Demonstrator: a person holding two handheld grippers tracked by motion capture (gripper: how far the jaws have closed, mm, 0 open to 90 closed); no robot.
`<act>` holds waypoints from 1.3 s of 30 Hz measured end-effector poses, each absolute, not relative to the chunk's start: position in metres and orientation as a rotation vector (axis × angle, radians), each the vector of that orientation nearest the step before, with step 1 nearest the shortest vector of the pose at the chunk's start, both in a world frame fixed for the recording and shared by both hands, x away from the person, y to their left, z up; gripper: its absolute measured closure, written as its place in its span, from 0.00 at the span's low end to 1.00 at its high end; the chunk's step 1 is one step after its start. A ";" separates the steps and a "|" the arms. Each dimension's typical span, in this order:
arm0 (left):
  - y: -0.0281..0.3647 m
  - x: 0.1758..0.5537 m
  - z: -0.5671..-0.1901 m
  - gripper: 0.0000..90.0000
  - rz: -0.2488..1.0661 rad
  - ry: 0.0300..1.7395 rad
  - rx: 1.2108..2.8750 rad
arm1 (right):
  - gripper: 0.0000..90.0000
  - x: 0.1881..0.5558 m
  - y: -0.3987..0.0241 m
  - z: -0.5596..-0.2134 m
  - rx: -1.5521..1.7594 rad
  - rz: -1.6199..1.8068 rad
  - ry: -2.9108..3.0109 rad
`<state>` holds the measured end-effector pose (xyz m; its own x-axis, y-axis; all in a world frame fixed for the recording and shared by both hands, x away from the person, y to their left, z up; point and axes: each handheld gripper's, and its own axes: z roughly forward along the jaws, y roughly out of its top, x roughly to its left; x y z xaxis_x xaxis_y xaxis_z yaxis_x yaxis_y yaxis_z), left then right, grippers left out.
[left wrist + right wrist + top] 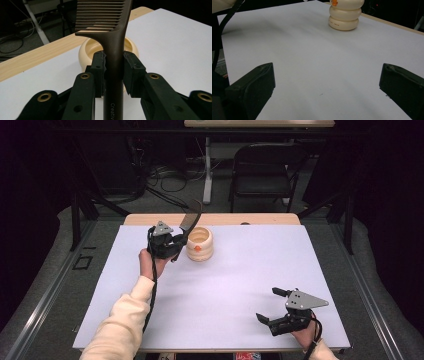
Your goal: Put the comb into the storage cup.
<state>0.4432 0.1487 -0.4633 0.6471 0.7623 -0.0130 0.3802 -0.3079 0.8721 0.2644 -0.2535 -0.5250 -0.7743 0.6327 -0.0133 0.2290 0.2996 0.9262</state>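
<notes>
High view: left gripper (176, 241) raised at far left of white table surface (225, 310), clamped on handle of dark comb (189, 224). Comb tilted up and to the right, toothed end above rim of cream ribbed pot (200, 244). Pot upright on table, just beside left gripper. Right gripper (272, 305) near front right corner, jaws spread apart, nothing between them.

Left gripper view: both pads (98, 67) pressed against comb handle (113, 75), one on each side. Teeth of comb at top of frame, pointing left. Pot (86, 53) directly behind handle, open mouth visible.

Right gripper view: jaws wide apart over bare table surface (319, 65). Pot (344, 15) far ahead, standing on table, orange mark on its side.
</notes>
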 end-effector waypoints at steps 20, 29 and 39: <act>0.142 0.449 -0.459 0.80 0.514 0.888 1.925 | 0.00 0.264 -0.254 -0.525 0.773 1.470 2.196; 0.138 0.452 -0.458 0.80 0.516 0.886 1.928 | 0.00 0.264 -0.254 -0.525 0.773 1.470 2.199; 0.136 0.455 -0.455 0.80 0.512 0.881 1.927 | 0.00 0.265 -0.253 -0.525 0.775 1.473 2.198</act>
<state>0.4550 0.1360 -0.4548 0.6562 0.7546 -0.0051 0.3690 -0.3150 0.8744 0.2646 -0.2535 -0.5251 -0.7747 0.6323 -0.0094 0.2317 0.2978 0.9261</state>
